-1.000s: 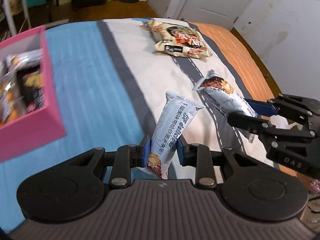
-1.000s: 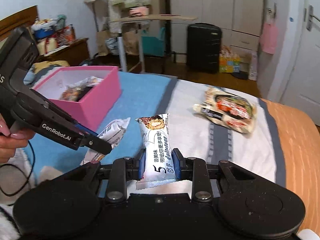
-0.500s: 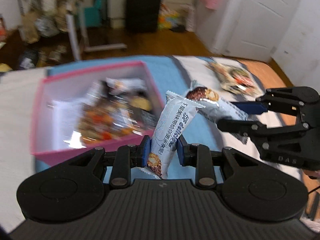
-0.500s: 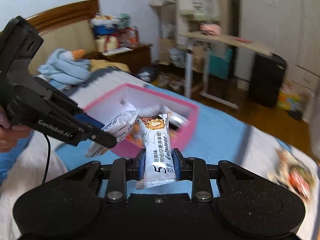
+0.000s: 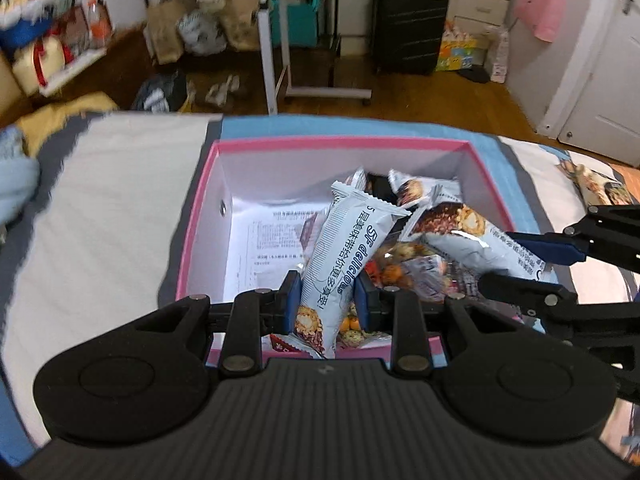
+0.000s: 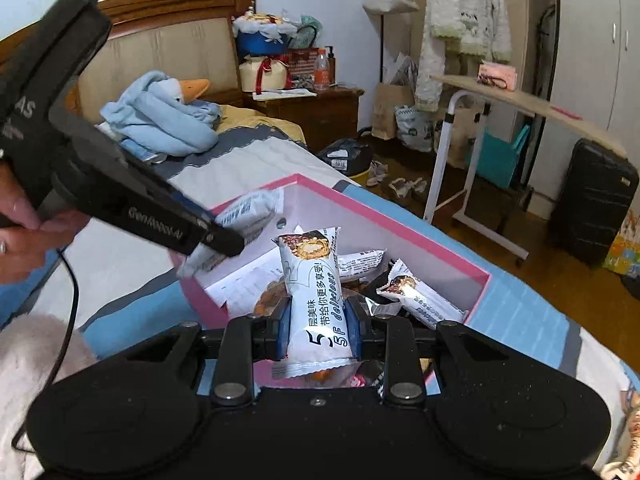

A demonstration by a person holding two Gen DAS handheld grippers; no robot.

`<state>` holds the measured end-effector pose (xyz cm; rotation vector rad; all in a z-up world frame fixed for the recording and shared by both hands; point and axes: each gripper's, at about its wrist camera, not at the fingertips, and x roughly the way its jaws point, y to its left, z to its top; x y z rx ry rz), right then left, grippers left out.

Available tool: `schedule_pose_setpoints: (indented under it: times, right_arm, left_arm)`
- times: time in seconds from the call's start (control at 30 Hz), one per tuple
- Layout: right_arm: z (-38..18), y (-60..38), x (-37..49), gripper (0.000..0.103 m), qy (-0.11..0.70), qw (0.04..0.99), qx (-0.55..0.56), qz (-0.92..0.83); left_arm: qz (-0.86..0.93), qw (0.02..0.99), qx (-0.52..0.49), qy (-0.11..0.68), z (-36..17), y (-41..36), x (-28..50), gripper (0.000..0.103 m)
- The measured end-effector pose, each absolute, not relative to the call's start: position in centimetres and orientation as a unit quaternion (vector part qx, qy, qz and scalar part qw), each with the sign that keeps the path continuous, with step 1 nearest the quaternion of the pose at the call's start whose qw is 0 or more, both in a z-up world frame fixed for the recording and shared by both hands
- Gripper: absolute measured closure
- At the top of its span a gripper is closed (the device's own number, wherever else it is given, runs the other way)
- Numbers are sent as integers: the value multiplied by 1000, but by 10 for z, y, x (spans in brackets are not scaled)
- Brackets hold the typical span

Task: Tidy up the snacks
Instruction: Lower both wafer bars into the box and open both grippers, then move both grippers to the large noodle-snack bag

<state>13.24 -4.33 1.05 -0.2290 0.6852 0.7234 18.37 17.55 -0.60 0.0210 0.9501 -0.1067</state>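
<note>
While both snack bars are held over the pink box [image 5: 344, 145], the step in hand is judged to be the drop-off: two wrapped bars are being delivered into a box that is already partly filled with other packets. The left claw [image 5: 326, 306] is pressed together on the lower part of a white snack bar [image 5: 352, 248], which stands nearly upright between the blue pads and leans a little to the right, its top end above the box's interior. The right claw [image 6: 318, 330] is likewise pinching a second snack bar [image 6: 314, 284] near its bottom seam, the wrapper rising upright from the pads with the printed picture at the top.

In the left wrist view the second bar is seen just right of the first, tilted, above the heap of packets [image 5: 404, 276] on the right side of the box; a printed sheet [image 5: 272, 248] lies bare on the left side of the floor. On the bed, far right of the box, one larger snack bag [image 5: 600, 184] is left outside.

For the next move, each claw would probably need to be spread so the bars fall inside the walls. The emptier left half is judged the better landing place for the left bar, since the right half is crowded.
</note>
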Motion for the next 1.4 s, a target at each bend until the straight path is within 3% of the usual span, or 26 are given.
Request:
schedule_pose_setpoints:
  times: [0.47, 0.5, 0.57, 0.87, 1.03, 1.3, 1.4]
  right_arm:
    - [-15, -47, 157, 69, 338, 898, -114, 256]
    - [-14, -47, 156, 67, 335, 899, -117, 256]
    - [-10, -51, 152, 55, 324, 904, -114, 255]
    - [17, -118, 111, 53, 293, 919, -14, 265]
    - [27, -151, 80, 52, 284, 926, -22, 247]
    - [39, -217, 49, 44, 279, 944, -33, 175]
    - [36, -241, 44, 35, 283, 949, -30, 137]
  left_arm:
    - [-7, 896, 31, 444, -38, 167, 198, 74]
    - [-7, 896, 31, 442, -37, 166, 197, 74]
    - [-13, 897, 29, 440, -33, 166, 192, 71]
    - [-78, 900, 35, 427, 16, 145, 146, 69]
    - [-121, 898, 64, 418, 32, 118, 127, 68]
    - [-203, 889, 71, 404, 38, 60, 132, 62]
    - [-240, 879, 69, 406, 35, 30, 143, 62]
